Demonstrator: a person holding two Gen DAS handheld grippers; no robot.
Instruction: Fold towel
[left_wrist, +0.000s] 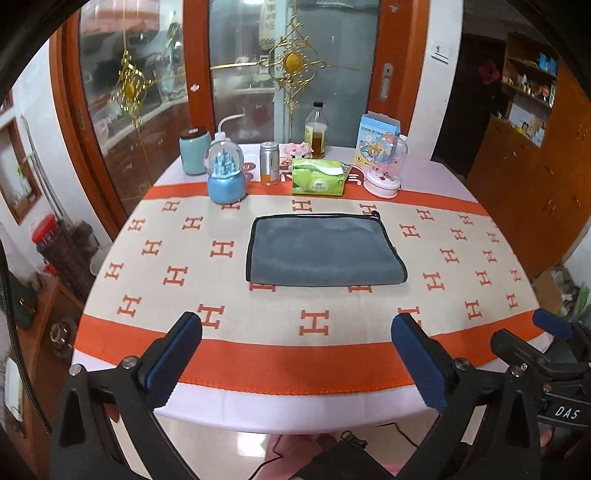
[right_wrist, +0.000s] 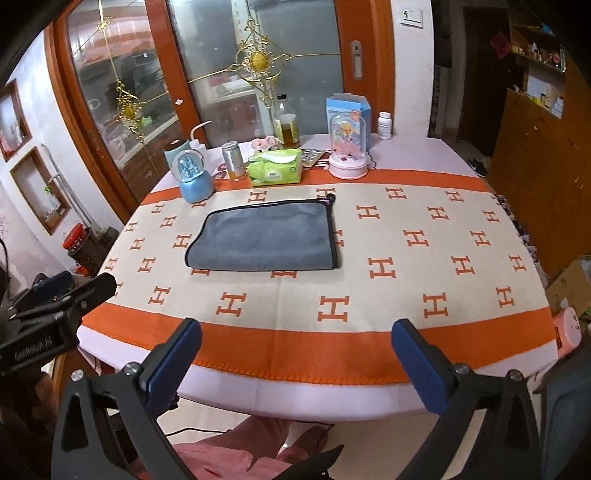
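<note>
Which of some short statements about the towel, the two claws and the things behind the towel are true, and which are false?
1. The grey towel lies folded on the H-patterned cloth. True.
2. The left claw grips the towel. False: it is open, apart from it, over the near table edge.
3. The right claw is open and empty. True.
4. The green tissue pack lies on the towel. False: it stands behind it.
5. A blue snow globe stands beyond the towel's far left corner. True.
</note>
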